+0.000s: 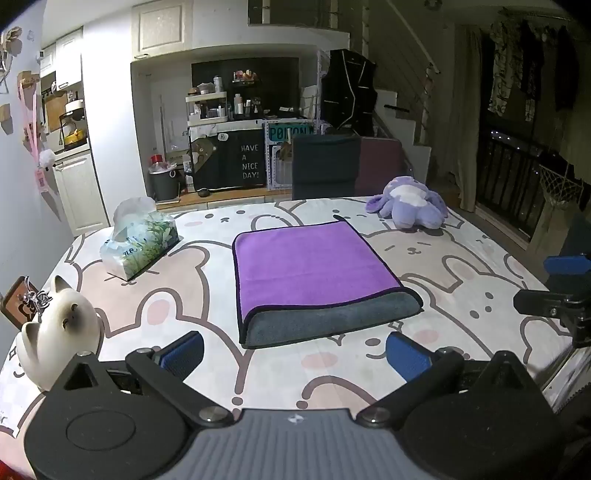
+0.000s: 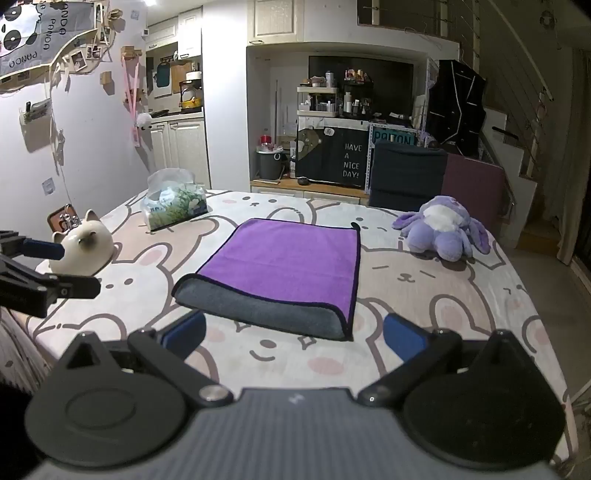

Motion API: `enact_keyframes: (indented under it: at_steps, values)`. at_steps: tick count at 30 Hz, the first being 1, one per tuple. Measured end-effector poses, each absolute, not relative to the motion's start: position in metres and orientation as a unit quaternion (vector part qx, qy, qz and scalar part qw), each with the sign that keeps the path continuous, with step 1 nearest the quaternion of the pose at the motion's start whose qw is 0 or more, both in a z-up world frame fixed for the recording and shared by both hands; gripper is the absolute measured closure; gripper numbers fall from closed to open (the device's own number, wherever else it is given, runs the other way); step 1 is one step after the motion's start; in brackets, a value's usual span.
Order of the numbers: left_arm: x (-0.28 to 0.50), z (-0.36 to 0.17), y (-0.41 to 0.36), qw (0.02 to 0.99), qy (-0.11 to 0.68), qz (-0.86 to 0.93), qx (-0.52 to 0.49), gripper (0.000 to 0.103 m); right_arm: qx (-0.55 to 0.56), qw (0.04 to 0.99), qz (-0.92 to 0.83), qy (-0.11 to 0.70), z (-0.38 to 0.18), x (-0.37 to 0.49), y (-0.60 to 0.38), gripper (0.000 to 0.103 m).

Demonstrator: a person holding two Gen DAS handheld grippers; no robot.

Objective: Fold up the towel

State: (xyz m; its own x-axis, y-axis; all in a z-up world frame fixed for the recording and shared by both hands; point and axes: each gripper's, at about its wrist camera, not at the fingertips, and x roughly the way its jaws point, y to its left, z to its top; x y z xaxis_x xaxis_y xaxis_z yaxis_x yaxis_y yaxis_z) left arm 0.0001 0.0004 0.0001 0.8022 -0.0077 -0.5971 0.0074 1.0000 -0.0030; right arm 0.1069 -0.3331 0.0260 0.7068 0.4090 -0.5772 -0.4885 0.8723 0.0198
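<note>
The purple microfibre towel with a grey underside and dark piping (image 1: 314,273) lay flat at the middle of the rabbit-print tablecloth (image 1: 461,266), already doubled once, its rounded grey fold facing the camera at six o'clock and its open hems away at twelve. The left gripper (image 1: 294,352) hung just short of that fold with its blue-padded jaws spread wide and nothing between them; the right gripper (image 2: 294,334) stood likewise, wide apart and empty, near the fold but not touching it. If another fold was wanted, it would probably go best by pinching both layers together at the two near corners, lifting low and carrying them evenly so the hems met square; gripping only the upper layer risked dragging the doubled cloth apart. At ten o'clock of the towel sat a clear plastic pack of tissues with a green leaf print (image 1: 138,247), at eight o'clock a cream ceramic cat figurine (image 1: 61,328), and at one o'clock a lilac plush rabbit (image 1: 408,203). The left wrist view alone showed the towel's left edge as a closed fold, and caught the other tool at its three o'clock margin. The right wrist view alone showed the towel's right side, where the layered hems lay open, and a panda banner (image 2: 33,33) on the wall at eleven o'clock.
</note>
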Motion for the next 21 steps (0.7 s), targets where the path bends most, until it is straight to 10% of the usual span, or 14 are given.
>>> enact_keyframes:
  at_steps: [21]
  values:
    - [0.0, 0.0001, 0.0003, 0.949, 0.314, -0.002, 0.004, 0.0, -0.068, 0.921, 0.243, 0.298, 0.0258, 0.1077, -0.3331, 0.0]
